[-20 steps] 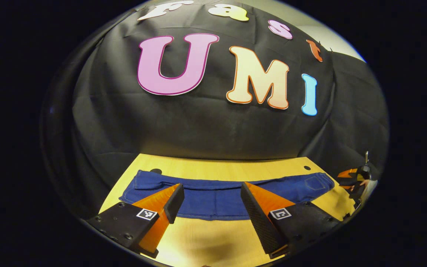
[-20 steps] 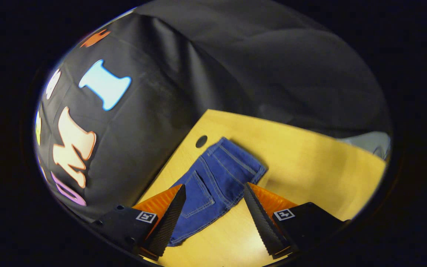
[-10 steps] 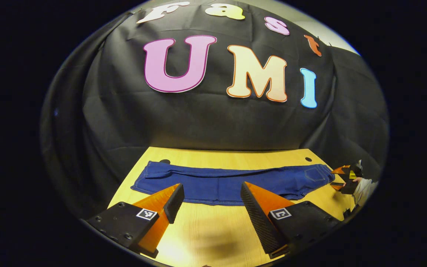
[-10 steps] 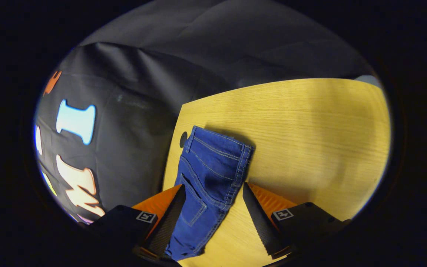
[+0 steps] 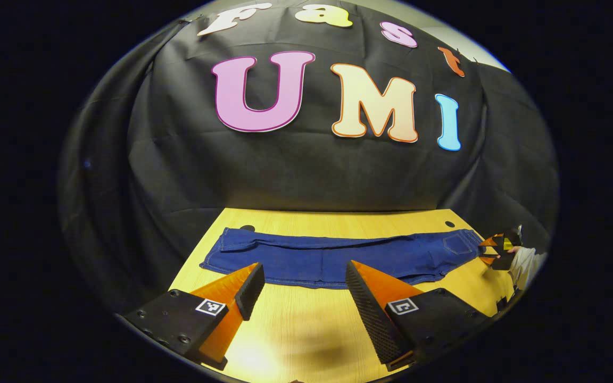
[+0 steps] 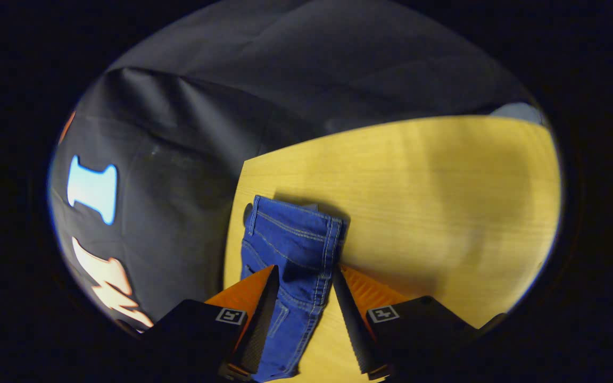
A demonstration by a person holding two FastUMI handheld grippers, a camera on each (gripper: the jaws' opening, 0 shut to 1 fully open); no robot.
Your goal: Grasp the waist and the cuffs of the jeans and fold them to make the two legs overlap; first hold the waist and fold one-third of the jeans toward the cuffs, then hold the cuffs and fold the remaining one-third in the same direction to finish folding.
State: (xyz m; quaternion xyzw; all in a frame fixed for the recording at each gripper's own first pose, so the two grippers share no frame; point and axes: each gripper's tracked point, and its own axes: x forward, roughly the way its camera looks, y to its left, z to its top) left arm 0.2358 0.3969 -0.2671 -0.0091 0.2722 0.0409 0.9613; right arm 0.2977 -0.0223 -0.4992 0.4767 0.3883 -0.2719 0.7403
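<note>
Blue jeans (image 5: 338,258) lie flat and lengthwise across the wooden table (image 5: 306,330), legs overlapped, cuffs at the left and waist at the right in the left gripper view. My left gripper (image 5: 304,268) hovers open in front of the legs' near edge, holding nothing. My right gripper (image 6: 304,272) sits low over the waist end of the jeans (image 6: 290,239), its fingers straddling the denim with the gap narrowed but still apart. The right gripper (image 5: 498,249) and the hand holding it appear small at the waist in the left gripper view.
Black cloth walls the booth behind and to the sides. Two round cable holes (image 5: 449,224) (image 5: 247,228) sit near the table's back edge, beside the jeans' ends. Bare wood (image 6: 418,186) stretches beyond the waist.
My right gripper has swung round over the waist, dropped closer, and its fingers have drawn nearer together around the denim. My left gripper has backed away slightly from the jeans.
</note>
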